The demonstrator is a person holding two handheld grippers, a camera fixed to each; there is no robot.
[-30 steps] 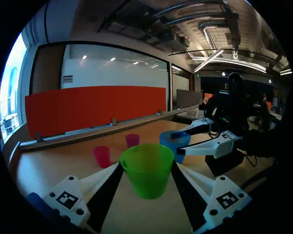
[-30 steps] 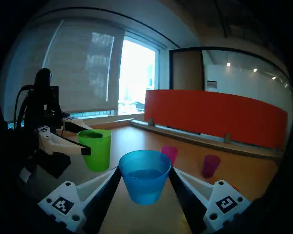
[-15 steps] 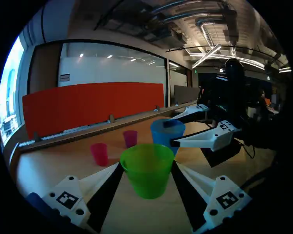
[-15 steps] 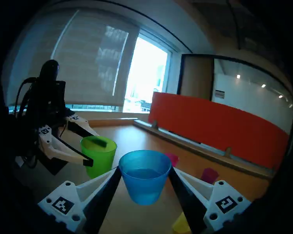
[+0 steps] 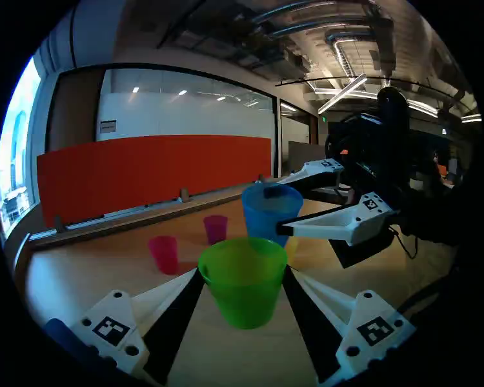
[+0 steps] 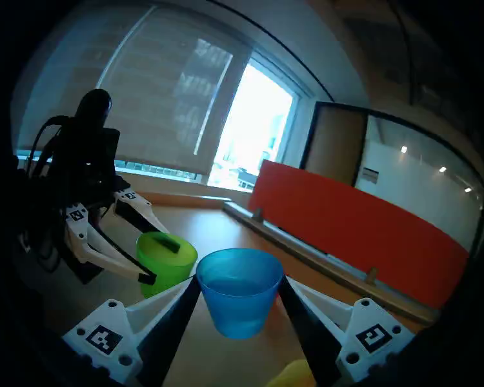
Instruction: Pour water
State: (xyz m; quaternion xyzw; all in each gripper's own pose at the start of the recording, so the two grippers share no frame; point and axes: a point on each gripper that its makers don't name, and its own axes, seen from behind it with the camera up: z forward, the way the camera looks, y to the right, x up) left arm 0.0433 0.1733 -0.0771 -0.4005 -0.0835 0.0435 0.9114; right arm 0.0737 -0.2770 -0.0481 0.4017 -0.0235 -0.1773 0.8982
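Item 1, nearest: left gripper, jaws clenched on green cup, held upright; no water visible inside, looks empty. Item 2: right gripper, jaws clamped on either side of blue cup, upright, part-filled w/ water. In left gripper view, blue cup sits just beyond & higher than green cup's rim, near but apart, not tipped. Item 3, mid-desk: pink cup, magenta cup, yellow obj. partly hidden, type unclear. Item 4, far: red partition along desk's back edge; bright window. Status, est.: both cups in grasp & positioned close; pour not yet begun. Remaining: tip blue cup over green, transfer water.
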